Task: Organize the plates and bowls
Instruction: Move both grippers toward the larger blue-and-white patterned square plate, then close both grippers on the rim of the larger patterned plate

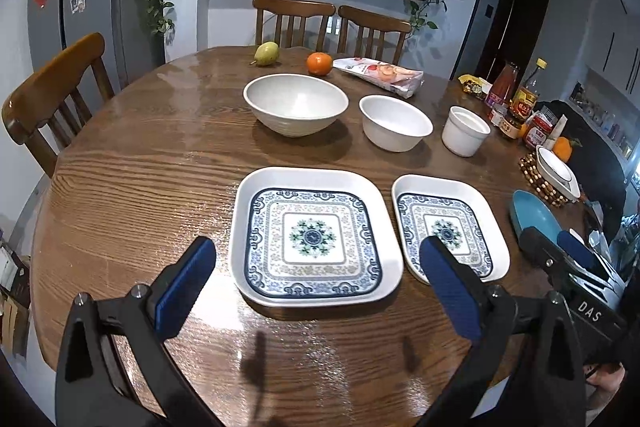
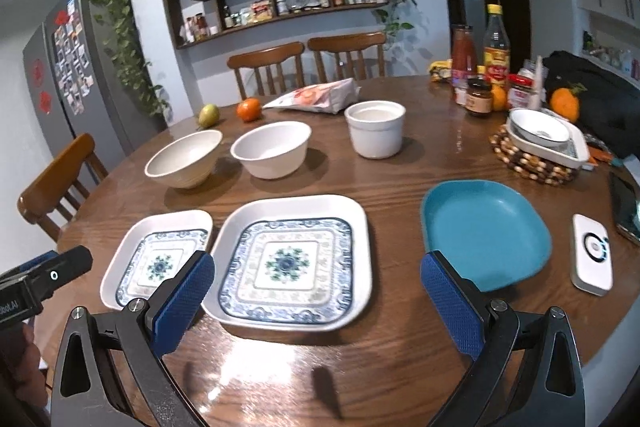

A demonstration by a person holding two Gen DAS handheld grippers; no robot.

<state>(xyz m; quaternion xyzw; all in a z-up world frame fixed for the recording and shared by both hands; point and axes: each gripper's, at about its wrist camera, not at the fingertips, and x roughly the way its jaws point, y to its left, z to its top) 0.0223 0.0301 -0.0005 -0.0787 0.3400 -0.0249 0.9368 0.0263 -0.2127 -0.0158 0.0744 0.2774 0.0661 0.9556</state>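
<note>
Two square white plates with blue patterns lie side by side on the round wooden table: the left plate (image 1: 316, 239) (image 2: 156, 259) and the right plate (image 1: 448, 227) (image 2: 292, 263). A teal plate (image 2: 484, 231) (image 1: 534, 213) lies right of them. Behind stand a wide white bowl (image 1: 295, 105) (image 2: 184, 159), a smaller white bowl (image 1: 396, 123) (image 2: 272, 149) and a white cup-like bowl (image 1: 465, 131) (image 2: 375, 129). My left gripper (image 1: 316, 281) is open above the left plate's near edge. My right gripper (image 2: 316, 283) is open above the right plate's near edge. Both are empty.
A pear (image 1: 266, 54), an orange (image 1: 319, 63) and a snack bag (image 1: 380, 73) lie at the far edge. Bottles and jars (image 2: 486, 67) stand at the right. A dish on a beaded trivet (image 2: 540, 143), a white device (image 2: 592, 255) and chairs (image 1: 52, 95) surround.
</note>
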